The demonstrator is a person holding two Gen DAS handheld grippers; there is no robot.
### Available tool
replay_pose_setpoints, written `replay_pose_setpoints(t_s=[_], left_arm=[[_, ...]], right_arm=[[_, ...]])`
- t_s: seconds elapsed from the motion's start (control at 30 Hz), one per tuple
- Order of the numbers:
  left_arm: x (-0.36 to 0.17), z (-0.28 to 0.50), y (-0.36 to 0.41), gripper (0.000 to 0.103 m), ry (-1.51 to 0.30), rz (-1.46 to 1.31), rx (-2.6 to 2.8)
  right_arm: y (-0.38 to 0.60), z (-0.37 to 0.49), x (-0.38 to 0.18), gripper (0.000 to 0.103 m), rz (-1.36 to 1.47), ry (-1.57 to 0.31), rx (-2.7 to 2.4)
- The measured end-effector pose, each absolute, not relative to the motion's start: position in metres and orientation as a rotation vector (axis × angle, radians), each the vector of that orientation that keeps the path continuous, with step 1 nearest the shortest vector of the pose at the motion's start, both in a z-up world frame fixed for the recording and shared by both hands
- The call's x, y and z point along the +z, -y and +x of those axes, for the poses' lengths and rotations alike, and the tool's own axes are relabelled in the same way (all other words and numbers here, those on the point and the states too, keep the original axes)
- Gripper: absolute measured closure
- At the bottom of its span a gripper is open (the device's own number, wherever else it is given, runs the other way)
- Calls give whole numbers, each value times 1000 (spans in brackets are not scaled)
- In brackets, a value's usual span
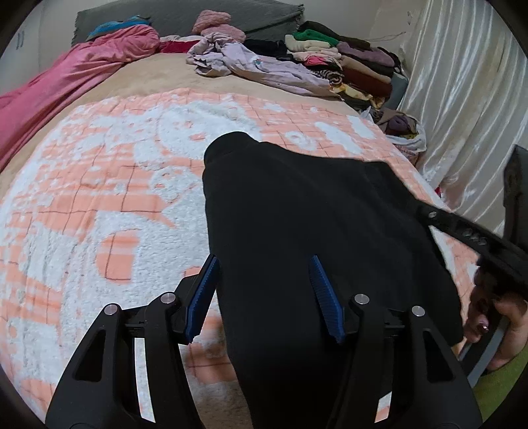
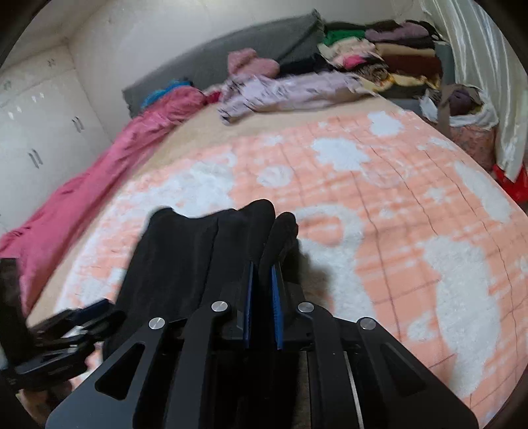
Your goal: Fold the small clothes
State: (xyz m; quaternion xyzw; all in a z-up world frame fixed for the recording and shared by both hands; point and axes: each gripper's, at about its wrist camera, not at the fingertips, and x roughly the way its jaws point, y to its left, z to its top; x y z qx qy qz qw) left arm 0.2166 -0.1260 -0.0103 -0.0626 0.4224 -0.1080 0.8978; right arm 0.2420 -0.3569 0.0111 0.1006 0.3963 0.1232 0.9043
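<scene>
Black garment (image 1: pixel 297 211) lies mid-frame on the bed (image 1: pixel 99 198); left hand-held gripper (image 1: pixel 264 297) gapes astride it, right hand-held gripper (image 2: pixel 262 280) pinches its edge.

Black garment (image 1: pixel 297 231) runs off the near edge of the left wrist view, hiding the blanket (image 1: pixel 99 231) beneath; far clothes pile (image 2: pixel 379 56) blurs in the right wrist view

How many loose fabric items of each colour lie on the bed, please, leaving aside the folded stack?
Black garment: 1
Pink cloth: 1
Lilac garment: 1
Fluffy pink item: 1
Blue item: 1, mostly hidden
Total: 5
</scene>
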Motion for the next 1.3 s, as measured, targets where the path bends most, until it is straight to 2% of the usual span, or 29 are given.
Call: replay_pose_setpoints(t_s=[0.17,0.23,0.37,0.43,0.5,0.6,0.73,0.8,0.87,1.03,1.1,1.3], left_arm=[[-26,221,126,43,-909,-142,-225],[-27,221,123,43,-907,-156,-232],[-25,220,118,42,-906,-171,-230],[-22,216,115,42,-901,-179,-231],[-20,212,112,41,-898,-189,-233],[-13,200,108,37,-882,-190,-238],[-3,177,102,27,-849,-183,-242],[0,167,99,23,-833,-173,-242],[4,153,96,18,-816,-158,-238],[5,127,94,10,-795,-107,-235],[4,117,93,10,-794,-95,-233],[-6,93,91,10,-826,-83,-229]], right_arm=[[357,249,-35,92,166,-896,199],[361,248,-33,91,188,-886,201],[360,242,-19,81,165,-852,174],[362,230,-6,80,156,-807,167],[363,219,5,68,153,-769,169],[365,194,20,58,144,-710,171],[364,156,33,43,132,-652,191],[362,139,37,28,127,-634,189],[361,121,40,22,125,-611,193],[358,87,42,16,109,-591,188],[355,75,40,8,93,-593,177],[346,50,26,7,48,-639,166]])
